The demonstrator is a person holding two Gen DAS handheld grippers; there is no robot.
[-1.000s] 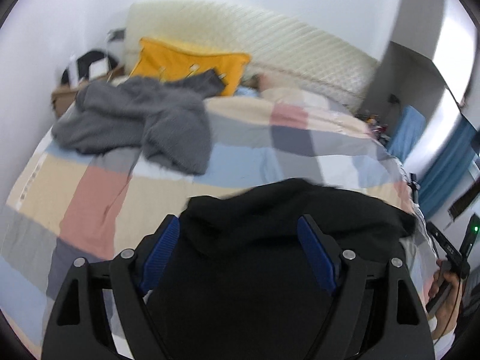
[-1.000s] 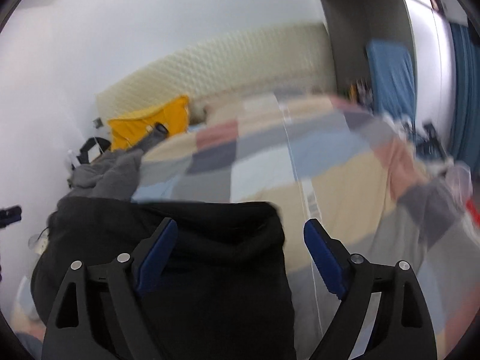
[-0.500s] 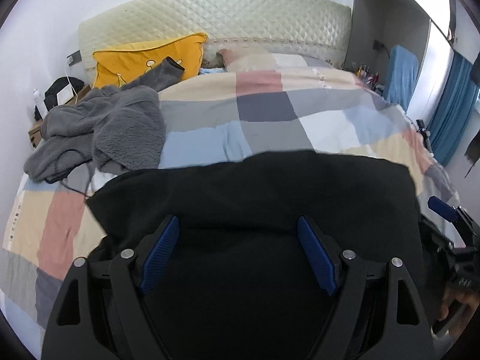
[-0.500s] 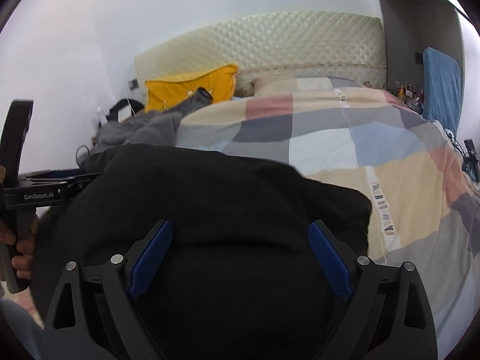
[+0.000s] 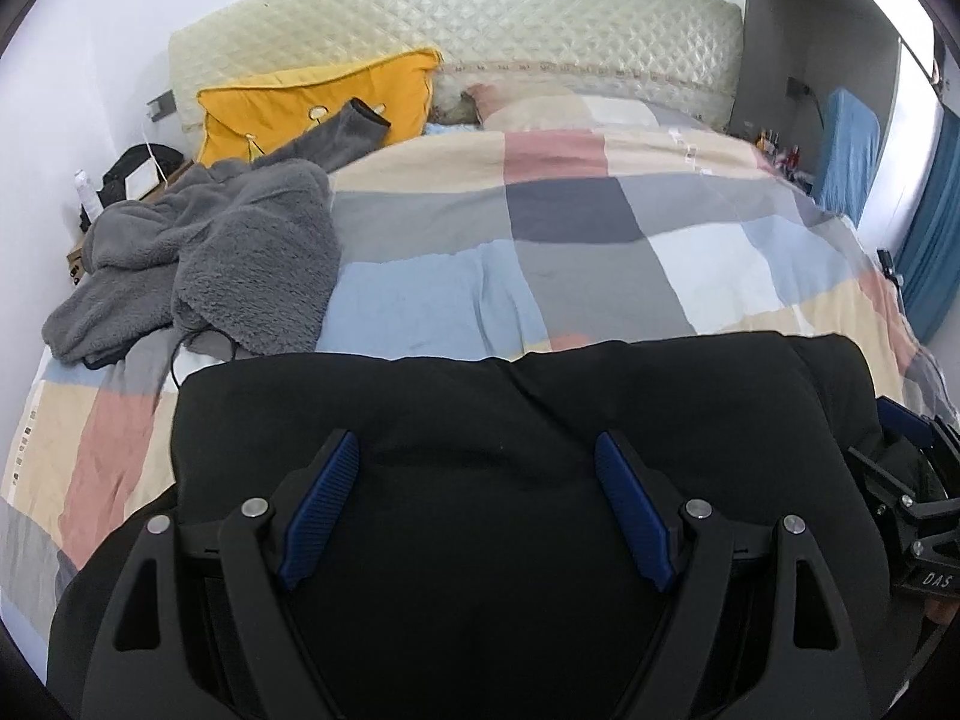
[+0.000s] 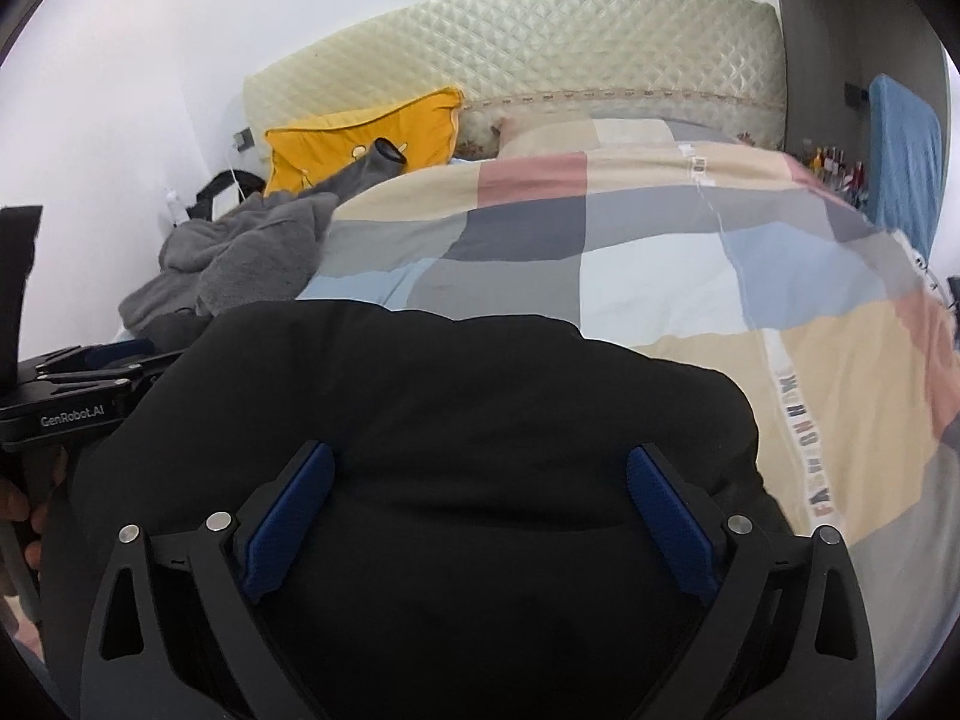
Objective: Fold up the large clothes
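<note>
A large black garment [image 5: 492, 420] lies spread across the near end of the bed, under both grippers; it also fills the lower right wrist view [image 6: 456, 420]. My left gripper [image 5: 480, 456] has its blue-padded jaws wide apart over the black cloth, holding nothing. My right gripper [image 6: 480, 468] is likewise wide open above the cloth. The right gripper's body shows at the right edge of the left wrist view [image 5: 912, 492]; the left gripper's body shows at the left edge of the right wrist view [image 6: 72, 396].
The bed has a checked quilt [image 5: 576, 240] in pastel squares. A crumpled grey fleece garment [image 5: 204, 258] lies at the far left beside a yellow pillow [image 5: 318, 102]. A padded cream headboard [image 5: 480, 18] stands behind. A nightstand with clutter [image 5: 120, 180] is left; blue curtains [image 5: 930, 240] hang on the right.
Both grippers have swung to face the headboard squarely, and the black garment now lies flatter and wider on the bed. The jaws stay wide open throughout.
</note>
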